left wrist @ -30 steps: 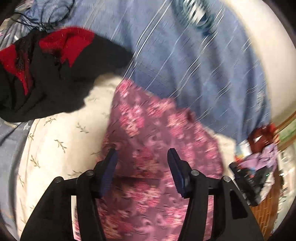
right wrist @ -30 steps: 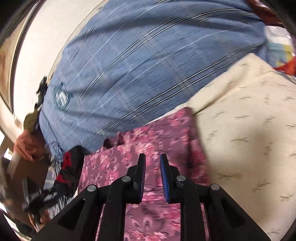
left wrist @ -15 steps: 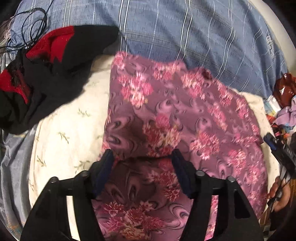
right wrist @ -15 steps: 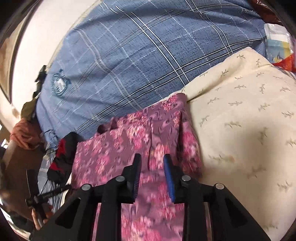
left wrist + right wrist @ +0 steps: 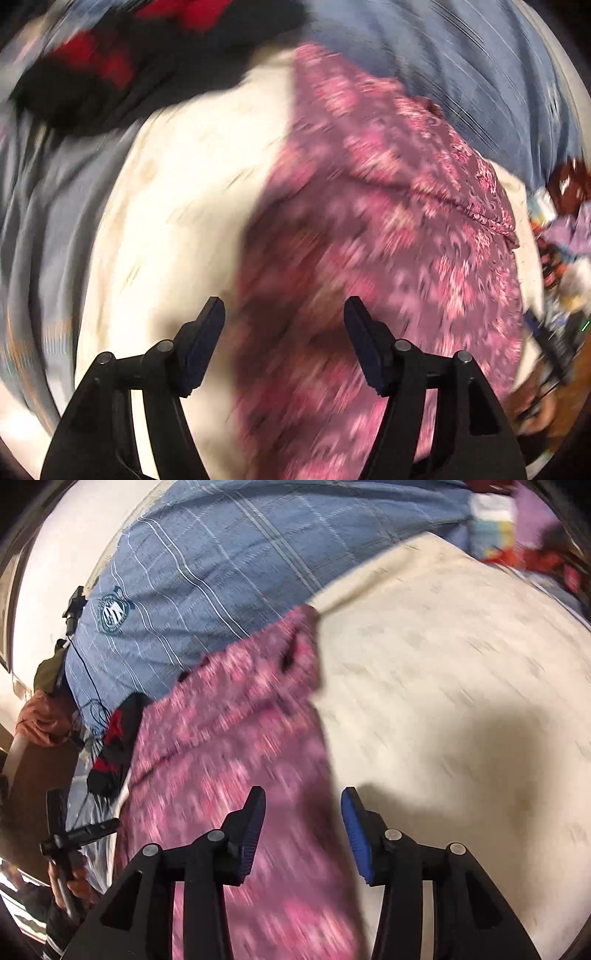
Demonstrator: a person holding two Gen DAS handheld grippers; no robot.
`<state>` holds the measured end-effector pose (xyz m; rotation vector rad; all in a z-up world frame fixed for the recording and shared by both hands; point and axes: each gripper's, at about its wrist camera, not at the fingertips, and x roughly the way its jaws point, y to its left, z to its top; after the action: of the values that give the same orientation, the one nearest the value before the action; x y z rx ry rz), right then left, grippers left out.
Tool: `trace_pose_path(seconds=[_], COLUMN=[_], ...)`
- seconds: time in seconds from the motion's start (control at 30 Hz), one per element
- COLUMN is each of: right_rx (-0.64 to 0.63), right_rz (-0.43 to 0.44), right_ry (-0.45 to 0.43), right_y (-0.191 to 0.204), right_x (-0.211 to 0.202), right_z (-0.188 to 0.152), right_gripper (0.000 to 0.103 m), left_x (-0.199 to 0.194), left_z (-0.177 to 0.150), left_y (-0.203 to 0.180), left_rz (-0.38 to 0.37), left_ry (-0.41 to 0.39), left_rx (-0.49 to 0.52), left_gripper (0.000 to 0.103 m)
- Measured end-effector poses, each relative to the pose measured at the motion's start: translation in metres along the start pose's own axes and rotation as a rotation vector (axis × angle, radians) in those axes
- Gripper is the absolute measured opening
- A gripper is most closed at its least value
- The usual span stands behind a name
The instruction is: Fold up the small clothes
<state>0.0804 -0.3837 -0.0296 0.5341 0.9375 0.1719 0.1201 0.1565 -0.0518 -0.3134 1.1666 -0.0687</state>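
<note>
A purple garment with pink flowers (image 5: 388,229) lies on a cream leaf-print cloth (image 5: 177,206); it also shows in the right wrist view (image 5: 236,746). My left gripper (image 5: 283,332) is open and empty, over the garment's left edge. My right gripper (image 5: 303,823) is open and empty, over the garment's right edge, with the cream cloth (image 5: 461,686) to its right. Both views are blurred by motion.
A black and red garment (image 5: 110,70) lies at the far left. A blue plaid cover (image 5: 229,565) lies behind the garment. Mixed clutter (image 5: 561,236) sits at the right edge. The other gripper (image 5: 70,842) shows at the left.
My right gripper has opened wide and shifted right to the garment's edge. My left gripper has stayed open and shifted left. Both views are now blurred.
</note>
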Motion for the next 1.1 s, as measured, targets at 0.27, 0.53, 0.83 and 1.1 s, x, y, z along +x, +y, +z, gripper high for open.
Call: trace_pose_path(seconds=[0.27,0.53,0.83,1.1], right_rx=[0.042,-0.001,-0.037,-0.103], right_rz=[0.093,0.154,0.168,0.214], right_ry=[0.053,0.184,0.208,0.211], right_y=[-0.031,-0.026,-0.023,-0.013], right_x=[-0.046,-0.052,-0.053,-0.066], right_z=[-0.085,-0.133,-0.143,-0.143], right_gripper=[0.049,0.049,0.05,0.008], left_x=[-0.014,-0.012,0.006,-0.026], left_z=[-0.086,-0.152,-0.173,-0.178], left_y=[0.023,0.002,-0.002,-0.001], left_rz=[-0.031,-0.07,-0.139,-0.341], left_ry=[0.055,0.12,0.167,0.139], left_rx=[-0.014,0.043,-0.007,0.022], left_gripper=[0.075,0.083,0.06,0.006])
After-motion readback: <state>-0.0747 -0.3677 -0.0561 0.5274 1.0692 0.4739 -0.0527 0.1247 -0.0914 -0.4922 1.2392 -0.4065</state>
